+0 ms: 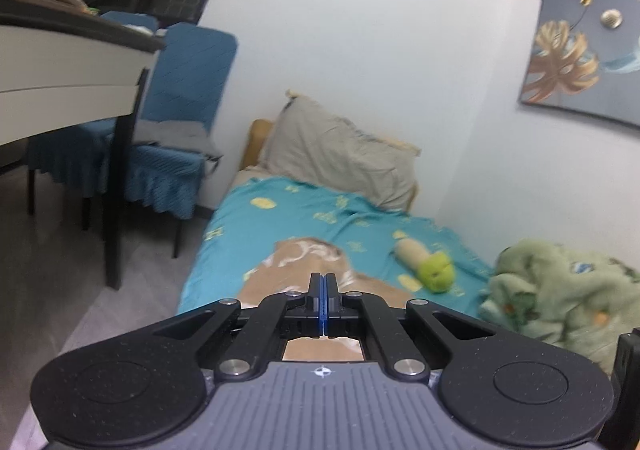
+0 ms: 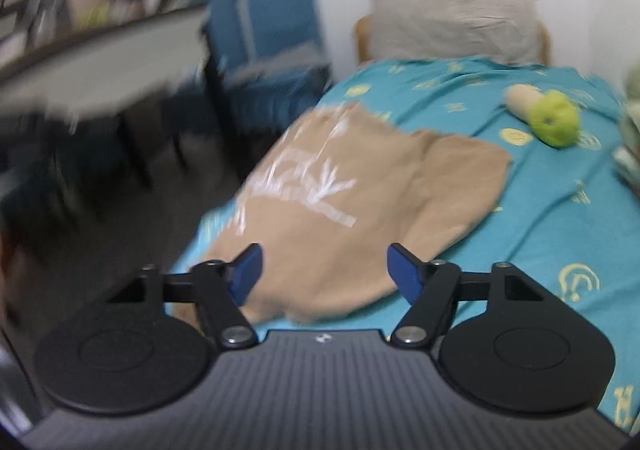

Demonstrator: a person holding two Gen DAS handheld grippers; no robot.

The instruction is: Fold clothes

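One plush toy (image 2: 546, 119) beyond tan shirt (image 2: 340, 218)

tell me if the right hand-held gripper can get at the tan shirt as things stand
Probably yes: the right hand-held gripper is open just above the tan shirt lying on the bed, nothing between them.

Grey pillow (image 1: 340, 154), green plush toy (image 1: 430, 266), blue chair (image 1: 176, 122), wall picture (image 1: 580, 38)

The tan T-shirt (image 2: 320, 234) is soft matt cloth with a shiny white print, lying on the turquoise cotton-like bedsheet (image 2: 552, 210). Beside it, the right gripper (image 2: 324, 270) looks like matt black plastic with metal screws.
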